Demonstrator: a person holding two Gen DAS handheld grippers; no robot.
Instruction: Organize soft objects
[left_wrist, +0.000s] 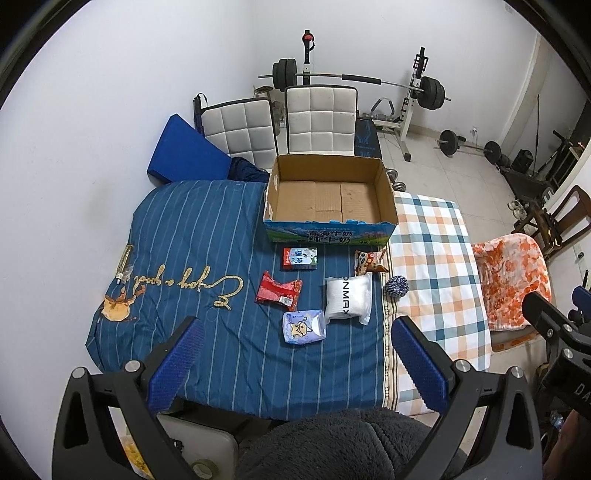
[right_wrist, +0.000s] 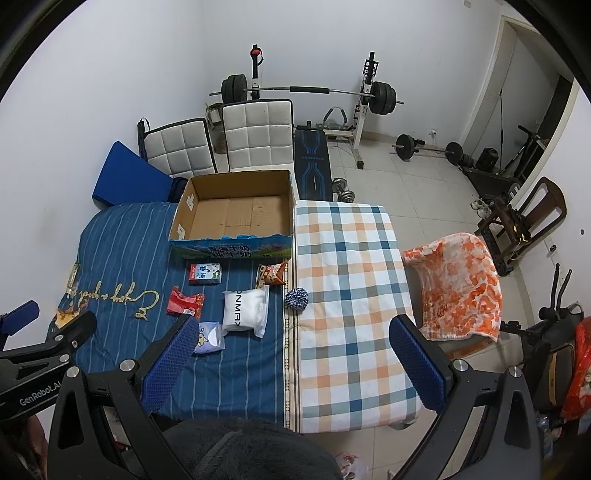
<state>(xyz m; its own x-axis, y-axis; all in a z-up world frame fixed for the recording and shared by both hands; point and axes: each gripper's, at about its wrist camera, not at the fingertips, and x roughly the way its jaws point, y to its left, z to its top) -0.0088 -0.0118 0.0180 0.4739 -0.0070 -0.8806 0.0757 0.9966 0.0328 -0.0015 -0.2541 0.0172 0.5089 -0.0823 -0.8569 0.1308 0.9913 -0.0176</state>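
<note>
Ahead of your jaws the cardboard box (left_wrist: 328, 199) shows raw matt brown board inside and a glossy printed front. Between your left jaws lie crinkly shiny plastic packs: the red packet (left_wrist: 279, 290), the pale blue pouch (left_wrist: 303, 327) and the clear-wrapped white pack (left_wrist: 348, 298). Just beyond your right jaws the yarn ball (right_wrist: 296, 298) looks rough and woolly. The striped quilt (left_wrist: 207, 236) and checked sheet (right_wrist: 351, 280) are matt woven cloth. Your finger pads (left_wrist: 177, 369) are knobbly blue rubber on matt black plastic.
</note>
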